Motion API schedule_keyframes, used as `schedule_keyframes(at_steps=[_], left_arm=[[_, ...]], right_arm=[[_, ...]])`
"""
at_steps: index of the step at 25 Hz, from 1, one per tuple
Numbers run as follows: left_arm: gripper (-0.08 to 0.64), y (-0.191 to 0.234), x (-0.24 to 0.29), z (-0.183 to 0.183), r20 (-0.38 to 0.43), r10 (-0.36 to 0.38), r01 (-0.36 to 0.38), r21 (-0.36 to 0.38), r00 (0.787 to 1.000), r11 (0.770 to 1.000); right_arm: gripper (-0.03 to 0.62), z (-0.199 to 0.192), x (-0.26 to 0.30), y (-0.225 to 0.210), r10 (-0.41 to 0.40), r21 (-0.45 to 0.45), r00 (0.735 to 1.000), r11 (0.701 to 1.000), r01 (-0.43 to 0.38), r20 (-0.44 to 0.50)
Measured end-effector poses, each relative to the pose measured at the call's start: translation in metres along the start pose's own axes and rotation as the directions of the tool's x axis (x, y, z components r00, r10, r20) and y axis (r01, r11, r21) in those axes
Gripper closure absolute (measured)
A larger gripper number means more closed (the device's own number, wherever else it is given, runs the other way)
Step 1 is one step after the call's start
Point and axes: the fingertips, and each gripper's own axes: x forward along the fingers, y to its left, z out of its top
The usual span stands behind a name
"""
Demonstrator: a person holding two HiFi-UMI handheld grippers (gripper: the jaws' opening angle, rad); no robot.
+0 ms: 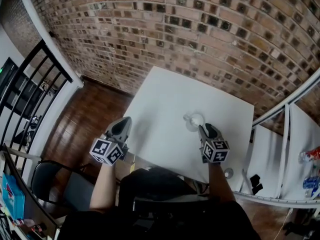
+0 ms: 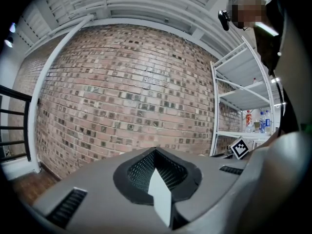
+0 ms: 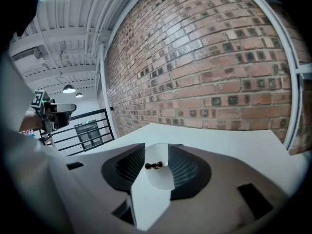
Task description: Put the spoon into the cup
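Observation:
A small white cup point(image 1: 196, 120) stands on the white table point(image 1: 165, 99), toward its near right part. A pale stub, likely the spoon point(image 1: 187, 117), sticks out at the cup's left rim. My right gripper point(image 1: 204, 128) is just on the near side of the cup, pointing at it. In the right gripper view the cup point(image 3: 161, 172) sits in the gap of the open jaws, and a small dark piece point(image 3: 155, 165) shows at its rim. I cannot see the pads pressing on it. My left gripper point(image 1: 123, 125) hovers at the table's left edge, jaws narrowly apart and empty.
A brick wall point(image 1: 200, 29) rises behind the table. A white metal shelf point(image 1: 285, 149) with bottles point(image 1: 311, 156) stands on the right. A black railing point(image 1: 30, 84) and a chair point(image 1: 47, 181) are on the left, over wooden floor.

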Motion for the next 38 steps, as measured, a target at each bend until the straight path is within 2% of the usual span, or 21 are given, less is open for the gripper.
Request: schedule_keyframes(at_steps=[7, 12, 15, 19, 27, 32, 38], left_arm=[[0.557, -0.014, 0.017, -0.002, 0.01, -0.062, 0.062, -0.009, 0.998, 0.998], [0.557, -0.035, 0.035, 0.001, 0.011, -0.137, 0.137, -0.019, 0.991, 0.99], [0.557, -0.046, 0.043, 0.002, 0.018, -0.172, 0.173, -0.024, 0.985, 0.985], [0.557, -0.059, 0.053, -0.004, 0.013, -0.214, 0.214, -0.033, 0.977, 0.976], [0.557, -0.075, 0.065, -0.013, -0.001, -0.269, 0.269, -0.046, 0.963, 0.962], [0.557, -0.077, 0.068, -0.015, -0.007, -0.284, 0.283, -0.046, 0.959, 0.958], [0.557, -0.072, 0.067, -0.016, -0.011, -0.281, 0.28, -0.042, 0.96, 0.959]], right_arm=[[0.44, 0.028, -0.04, -0.018, -0.067, 0.012, 0.993, 0.998, 0.066, 0.096], [0.524, 0.058, -0.089, -0.032, -0.147, 0.04, 0.967, 0.989, 0.141, 0.207], [0.588, 0.07, -0.113, -0.032, -0.172, -0.003, 0.956, 0.984, 0.178, 0.239], [0.589, 0.081, -0.135, -0.024, -0.19, -0.045, 0.944, 0.977, 0.21, 0.269], [0.591, 0.056, -0.169, -0.052, -0.304, 0.086, 0.915, 0.953, 0.292, 0.266], [0.591, 0.044, -0.171, -0.054, -0.312, 0.113, 0.915, 0.95, 0.292, 0.256], [0.591, 0.044, -0.165, -0.048, -0.298, 0.101, 0.923, 0.954, 0.282, 0.242]])
